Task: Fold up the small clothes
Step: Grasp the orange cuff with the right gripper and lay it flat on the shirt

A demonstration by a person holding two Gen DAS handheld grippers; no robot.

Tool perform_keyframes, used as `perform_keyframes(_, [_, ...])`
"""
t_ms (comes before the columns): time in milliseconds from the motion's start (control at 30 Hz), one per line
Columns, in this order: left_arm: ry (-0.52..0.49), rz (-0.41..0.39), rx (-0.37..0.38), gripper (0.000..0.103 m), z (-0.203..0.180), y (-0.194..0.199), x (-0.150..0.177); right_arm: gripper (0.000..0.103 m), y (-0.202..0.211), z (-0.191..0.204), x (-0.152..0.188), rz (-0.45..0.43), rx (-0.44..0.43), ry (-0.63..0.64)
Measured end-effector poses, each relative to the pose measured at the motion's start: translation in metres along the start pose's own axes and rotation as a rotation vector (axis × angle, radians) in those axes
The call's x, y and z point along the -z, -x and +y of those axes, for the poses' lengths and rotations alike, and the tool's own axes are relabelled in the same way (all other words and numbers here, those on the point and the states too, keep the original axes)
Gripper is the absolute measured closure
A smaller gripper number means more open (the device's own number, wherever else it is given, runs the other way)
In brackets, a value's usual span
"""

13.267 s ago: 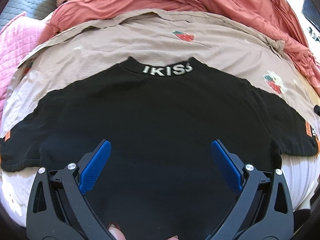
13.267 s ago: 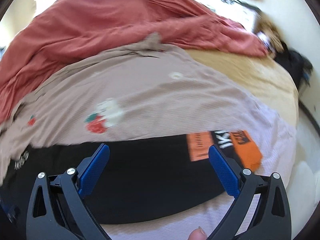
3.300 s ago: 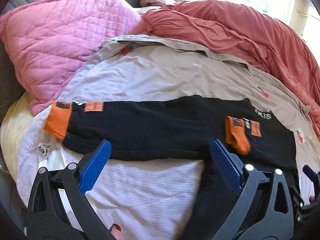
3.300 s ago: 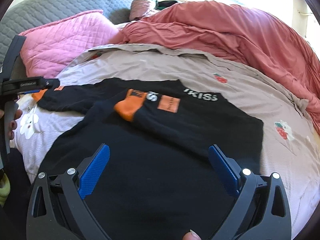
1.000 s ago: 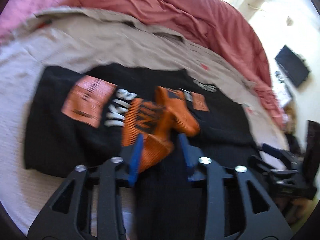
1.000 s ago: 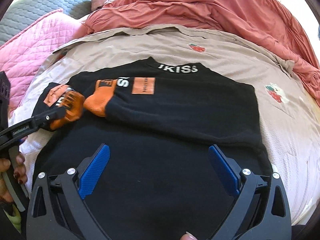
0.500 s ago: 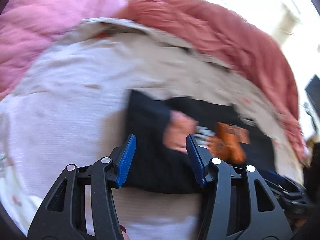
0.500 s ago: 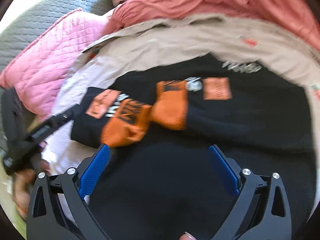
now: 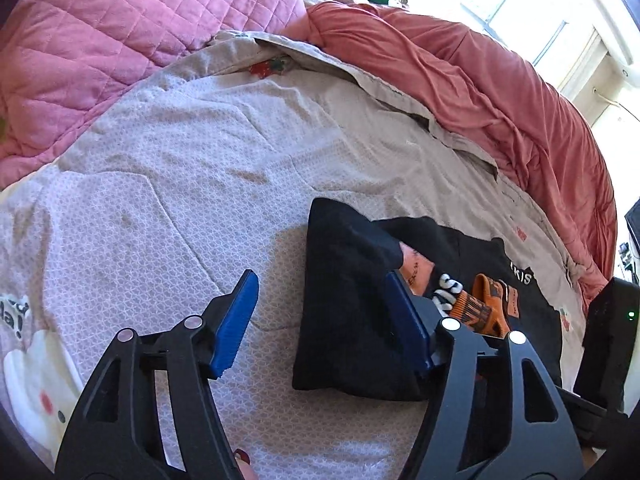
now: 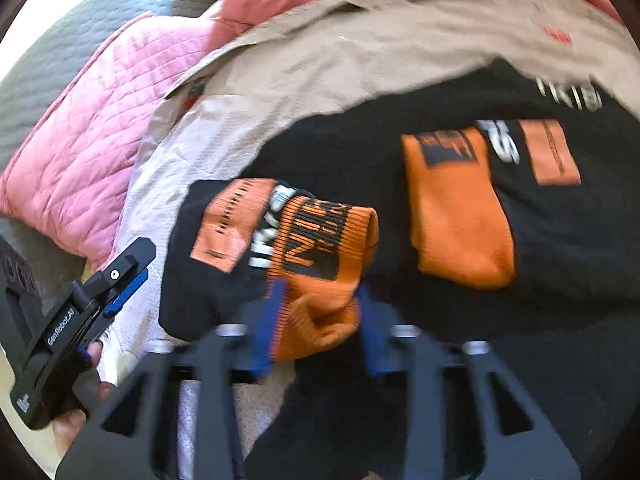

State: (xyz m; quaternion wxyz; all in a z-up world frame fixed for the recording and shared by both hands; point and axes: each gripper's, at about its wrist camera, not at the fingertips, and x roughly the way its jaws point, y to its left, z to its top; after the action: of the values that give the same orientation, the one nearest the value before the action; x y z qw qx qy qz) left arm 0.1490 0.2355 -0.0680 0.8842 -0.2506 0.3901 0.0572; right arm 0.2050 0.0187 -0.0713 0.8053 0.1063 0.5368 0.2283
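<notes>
A black top (image 9: 348, 320) with orange cuffs and patches lies on the bed, both sleeves folded across its front. My left gripper (image 9: 324, 320) is open, its fingers straddling the top's left folded edge; it also shows in the right wrist view (image 10: 120, 292). My right gripper (image 10: 318, 328) is blurred and closed in around the left sleeve's orange cuff (image 10: 320, 264). The other orange cuff (image 10: 460, 220) lies flat on the chest. The collar lettering (image 10: 568, 96) shows at the far right.
A mauve blanket with strawberry prints (image 9: 192, 184) covers the bed under the top. A pink quilted pillow (image 9: 100, 40) lies at the far left. A rumpled red duvet (image 9: 480, 80) runs along the far side. The right gripper's black body (image 9: 604, 344) is at the right edge.
My left gripper let go of the orange cuff, drew back left and opened wider. My right gripper moved down to that cuff and closed its fingers in on it.
</notes>
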Motion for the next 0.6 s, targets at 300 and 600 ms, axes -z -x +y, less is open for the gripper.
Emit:
perform_keyframes(300, [-0.002, -0.07, 0.055, 0.042, -0.003, 0.014, -0.004, 0.091, 0.065, 0.008, -0.025, -0.187, -0.003, 0.161])
perform_keyframes(600, [-0.111, -0.042, 0.147, 0.041, -0.05, 0.013, 0.009, 0.091, 0.137, -0.08, -0.041, -0.308, 0.2, 0.149])
